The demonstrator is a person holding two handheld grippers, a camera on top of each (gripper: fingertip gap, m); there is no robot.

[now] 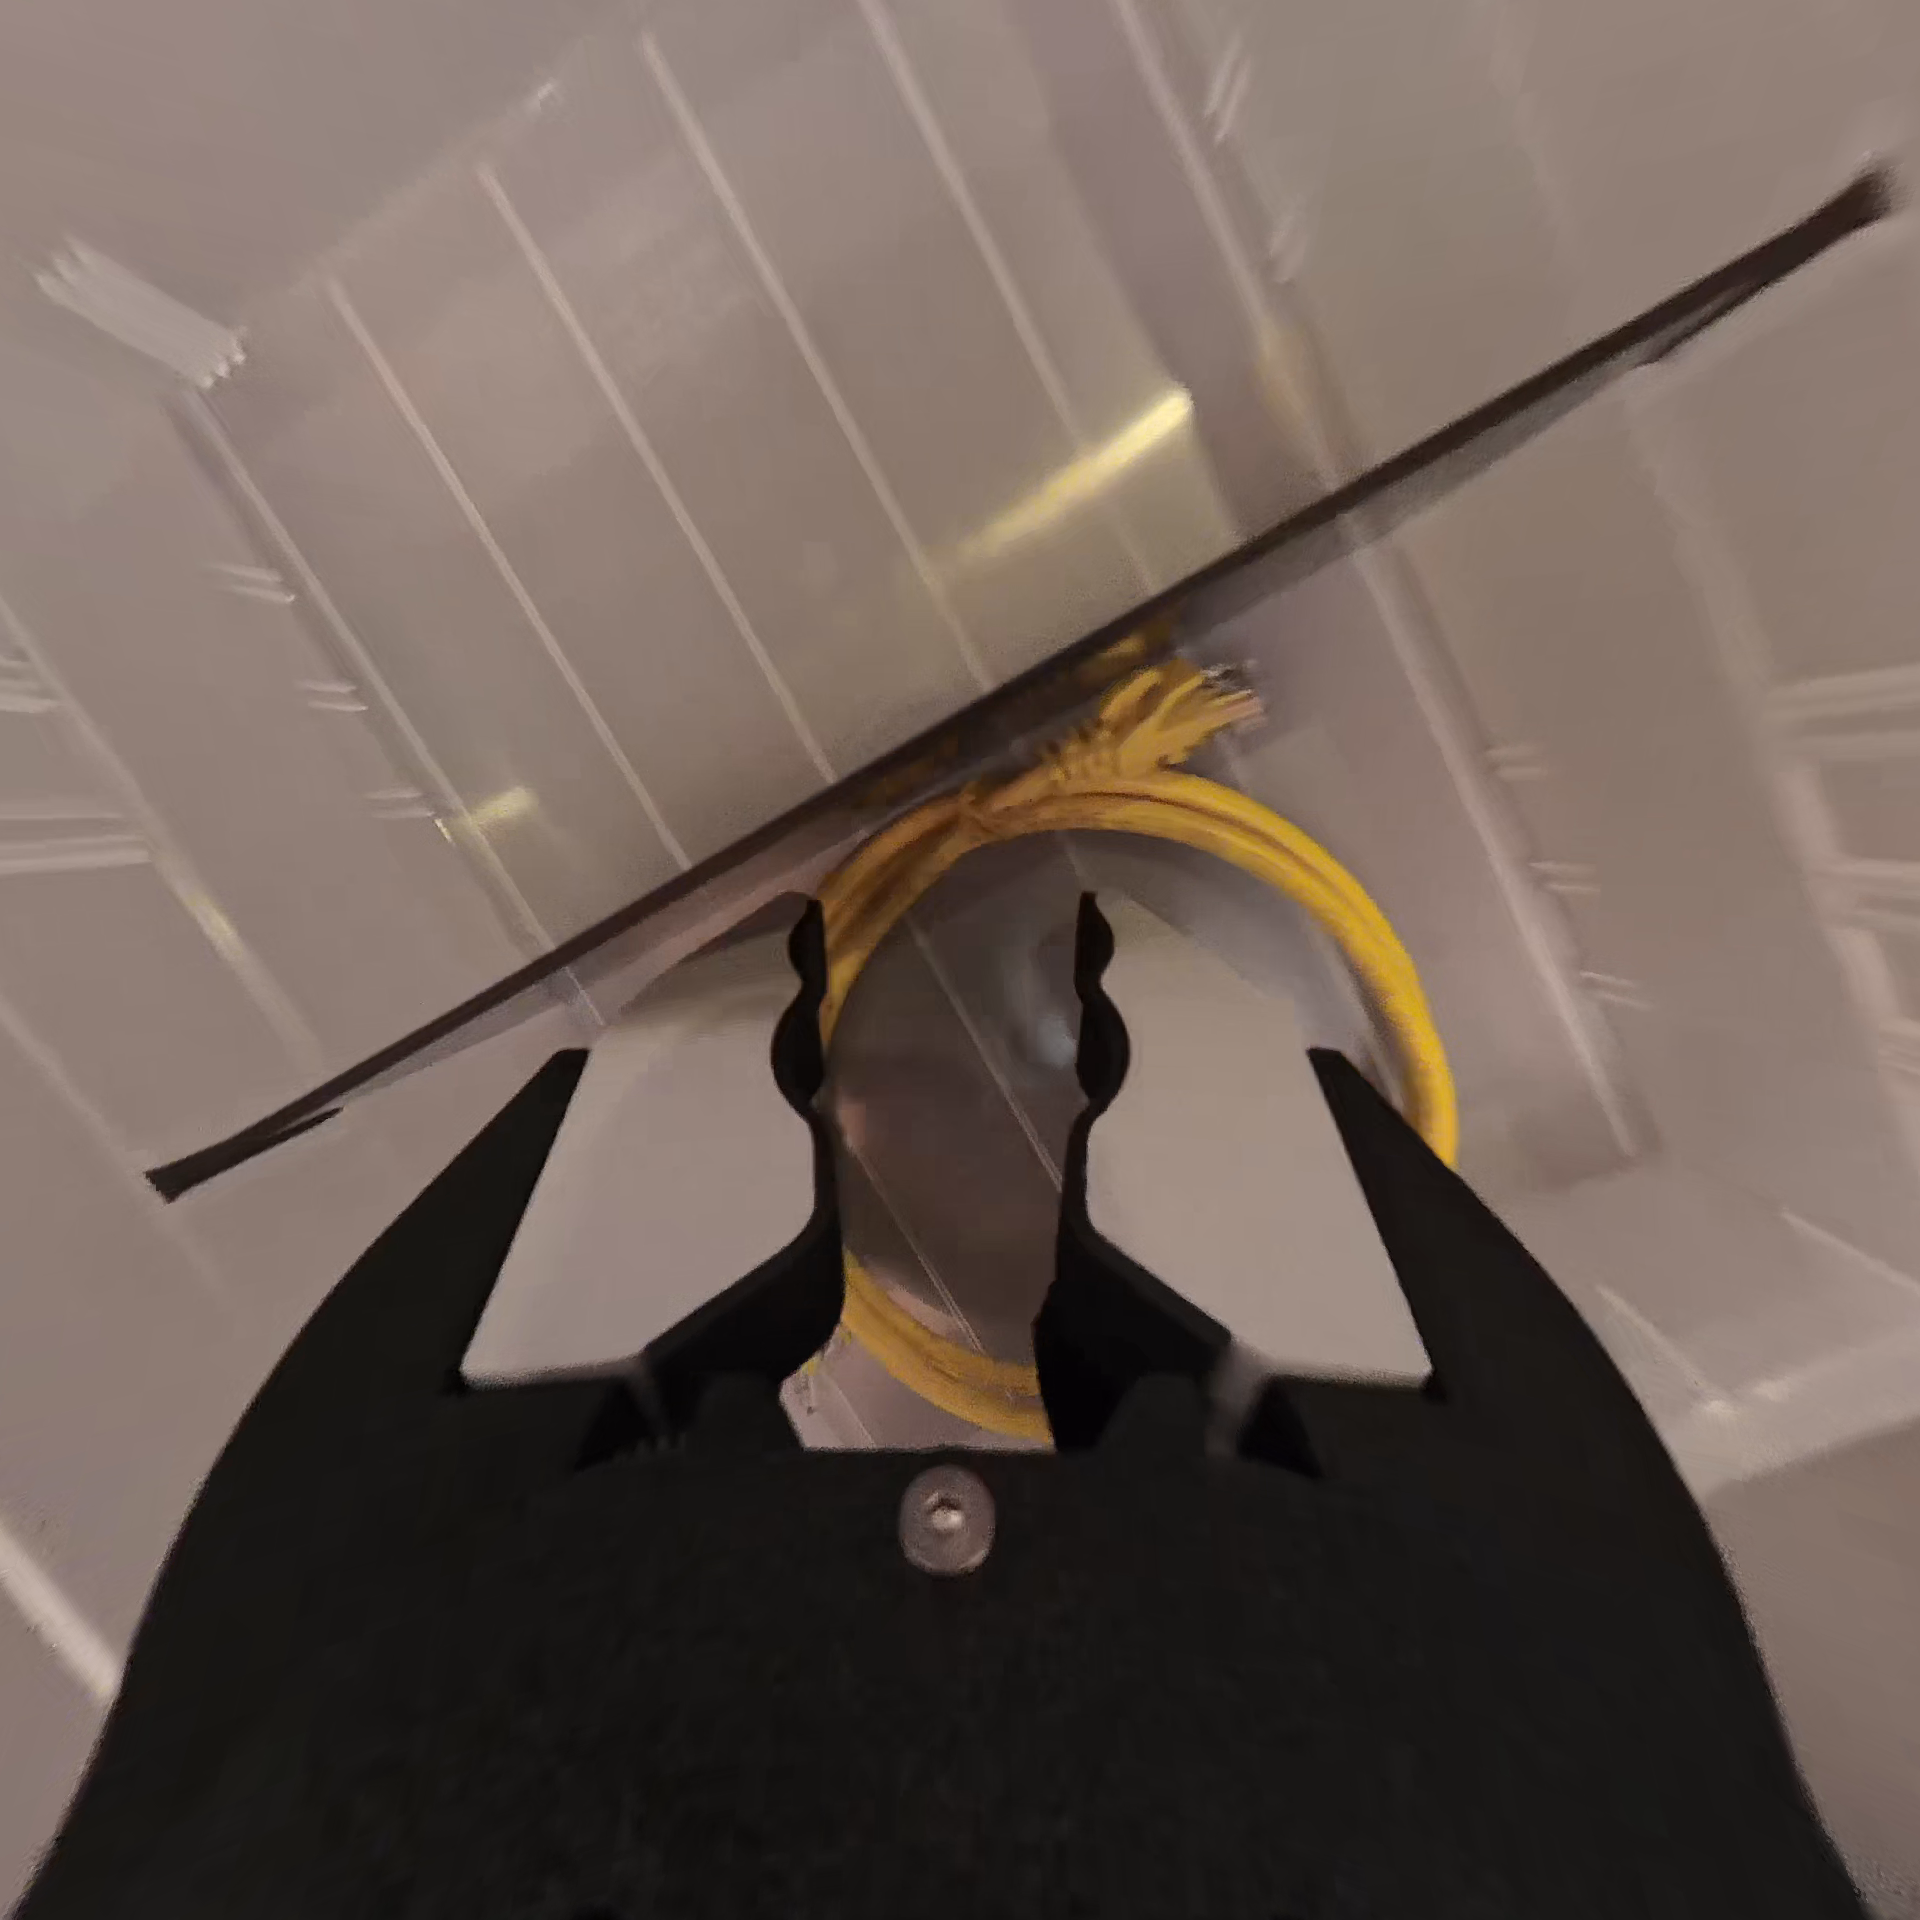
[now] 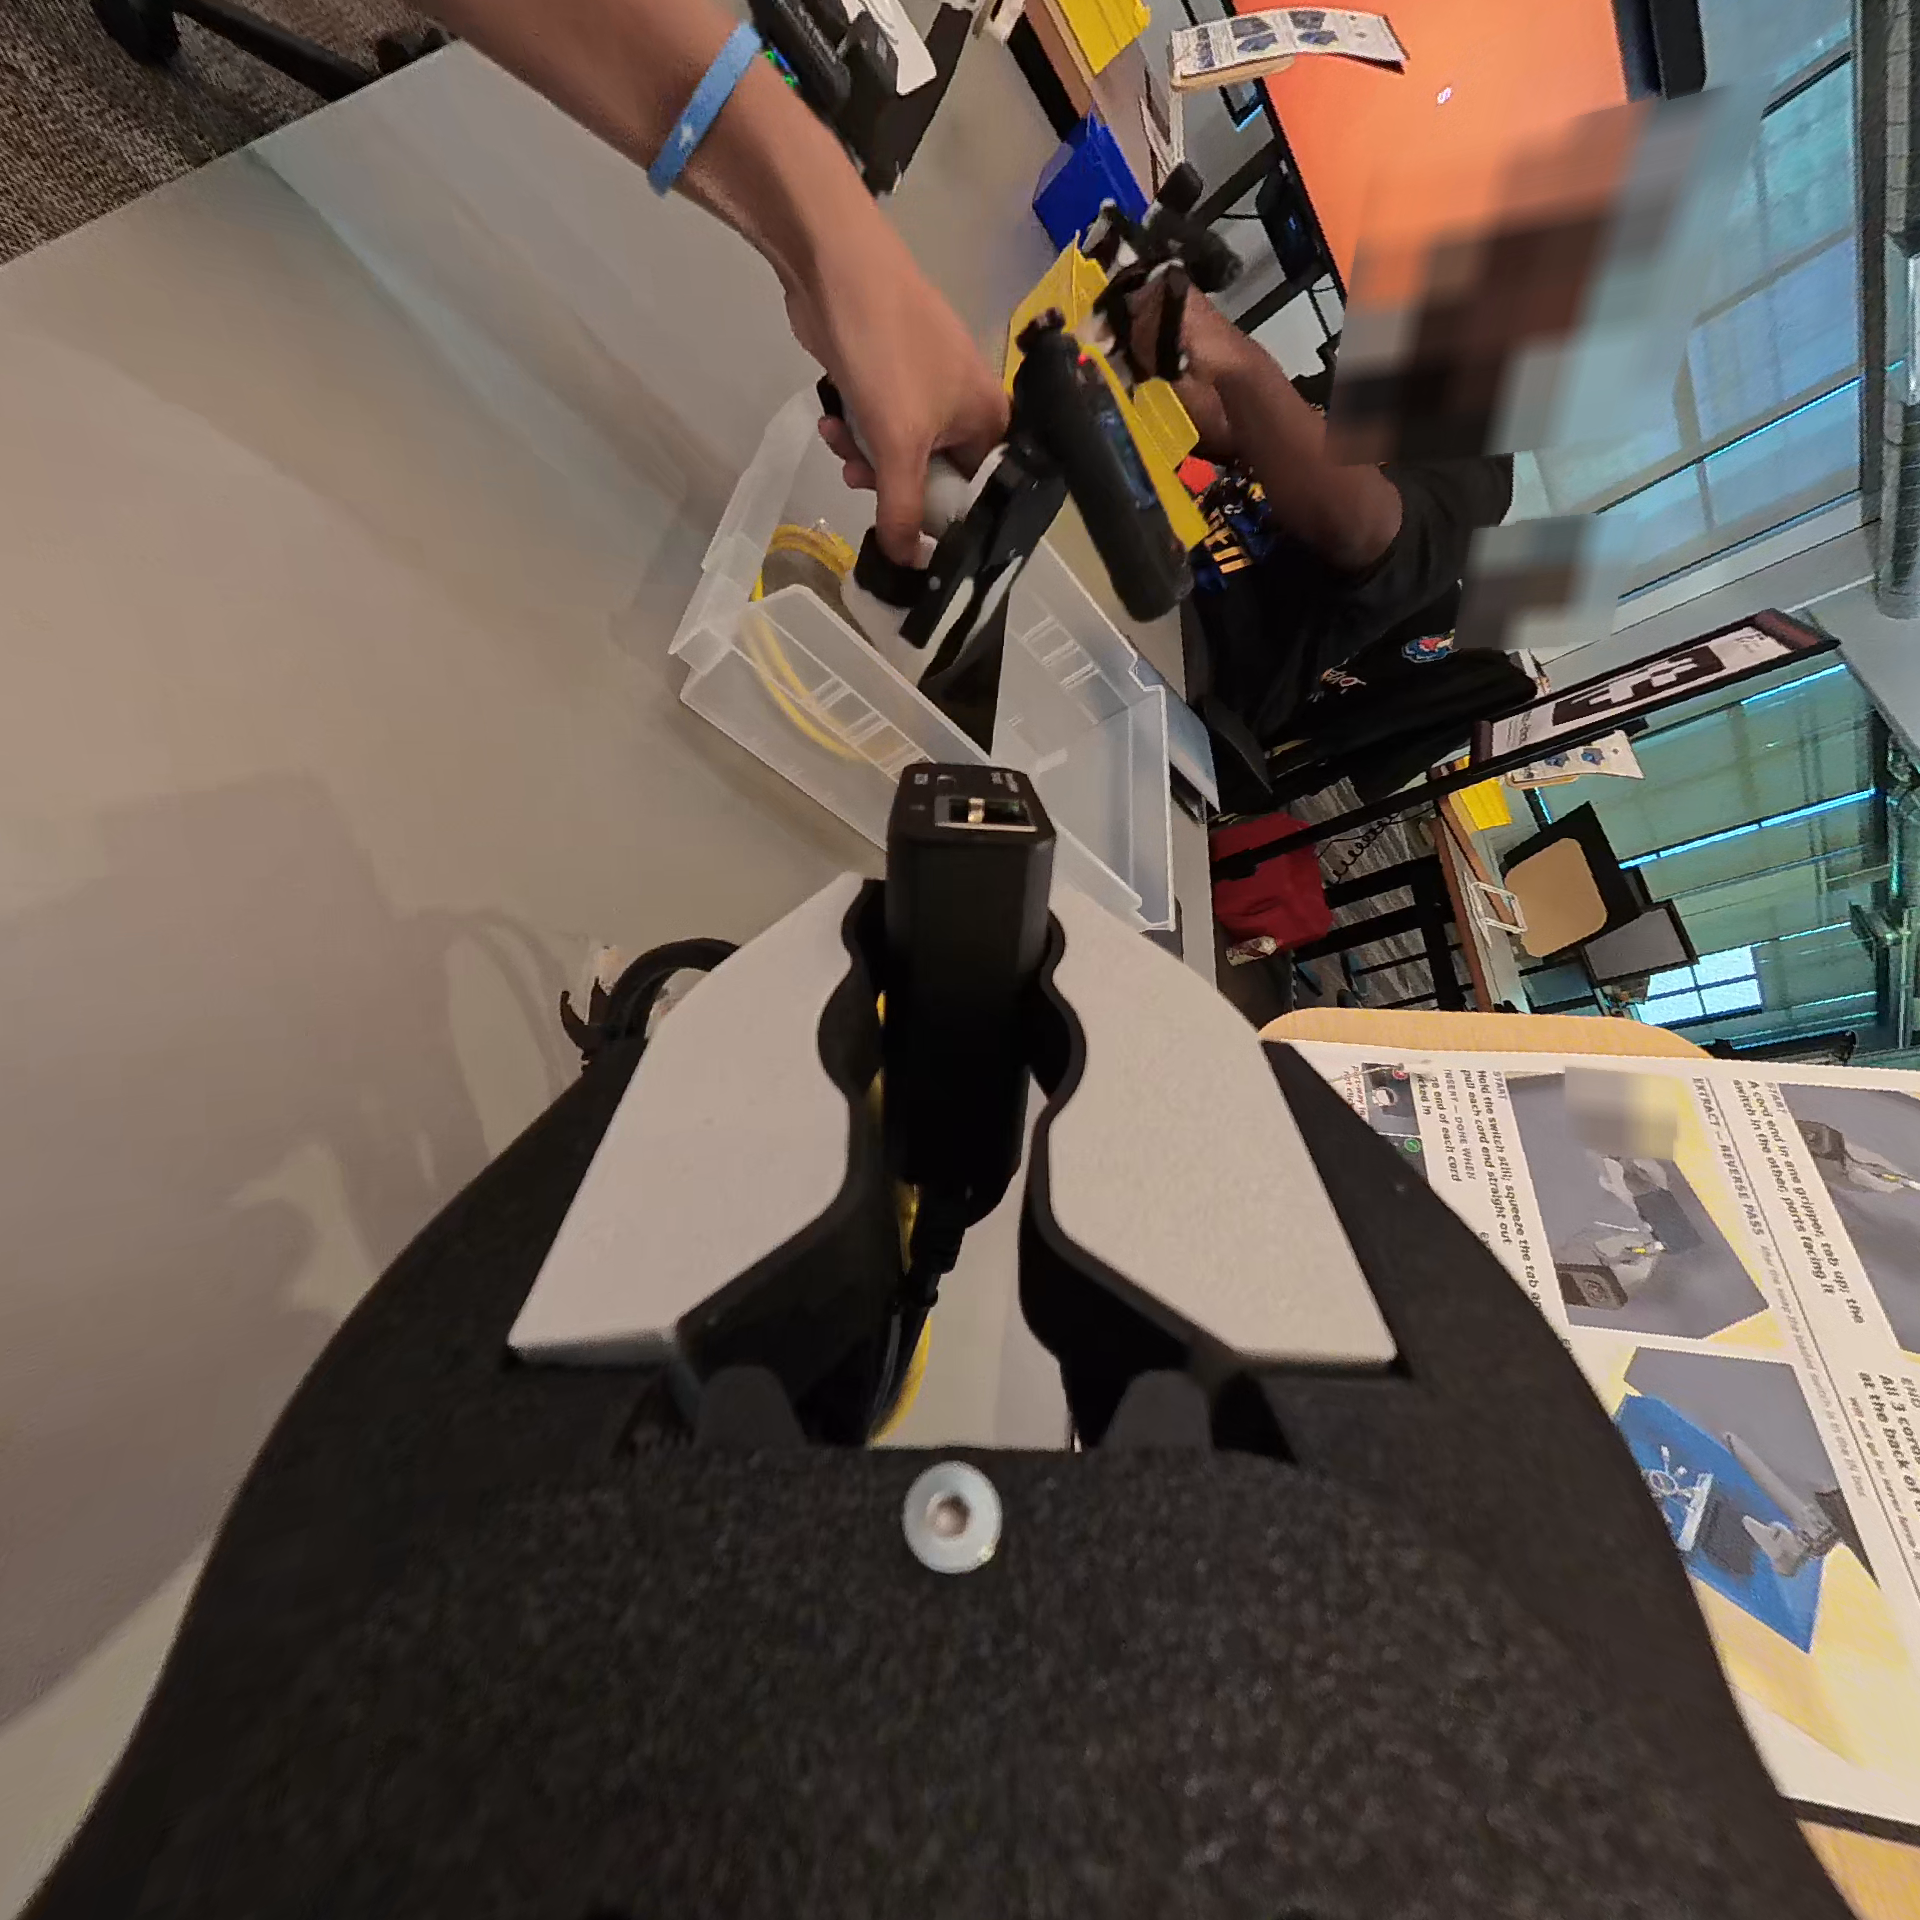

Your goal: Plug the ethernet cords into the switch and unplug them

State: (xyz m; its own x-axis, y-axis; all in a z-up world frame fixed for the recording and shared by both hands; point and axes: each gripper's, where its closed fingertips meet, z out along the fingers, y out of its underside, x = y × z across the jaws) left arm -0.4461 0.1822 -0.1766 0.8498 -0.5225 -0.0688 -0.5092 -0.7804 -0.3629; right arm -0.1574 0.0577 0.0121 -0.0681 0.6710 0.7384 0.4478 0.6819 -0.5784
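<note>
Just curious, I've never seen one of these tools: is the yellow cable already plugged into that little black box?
No. The port on the end of the black box is empty, and the coiled yellow cable lies in the clear plastic bin.

Left gripper (image 1: 945, 966) is reaching downward, its 2 fingers standing apart with nothing pressed between them. Left hand (image 2: 914, 416) is wrapping its handle, forearm extended. Right gripper (image 2: 961, 997) is clamping both pads on a black switch (image 2: 966, 904).
</note>
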